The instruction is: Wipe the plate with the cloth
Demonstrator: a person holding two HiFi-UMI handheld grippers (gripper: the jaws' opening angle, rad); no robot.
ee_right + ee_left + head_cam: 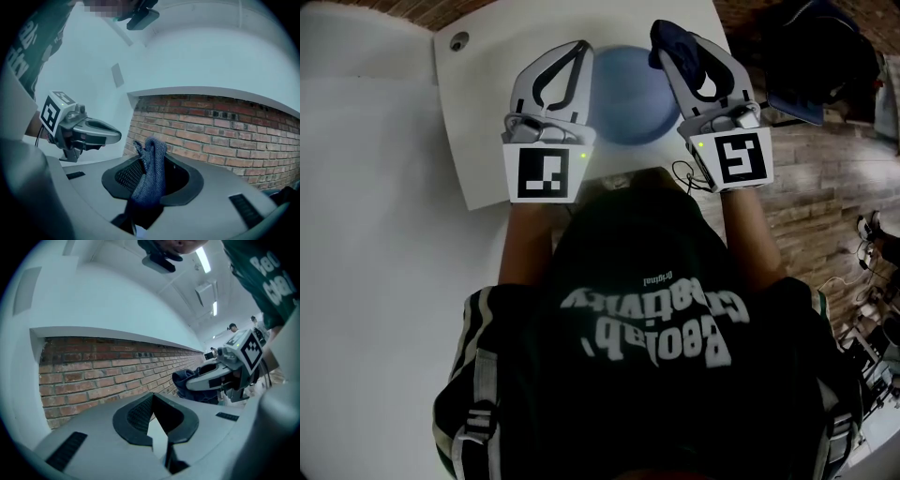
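Two handheld grippers are seen side by side over a white table (478, 131), with a round blue plate (628, 98) lying on the table between them. On the left gripper (579, 49) the jaws are brought together at their tips, and nothing is held between them. On the right gripper (673, 54) the jaws are closed on a dark blue cloth (150, 171). The cloth is pinched between the ribbed pads, and a fold of it stands up past the tips. In the head view the cloth is bunched at the far right rim of the plate. Whether it touches the plate cannot be told. The left gripper's tip is placed over the plate's left rim. In each gripper view the other gripper is seen alongside, well apart, and a red brick wall (225, 131) under a white ledge is seen ahead. Wooden flooring (806, 187) is visible to the right of the table.
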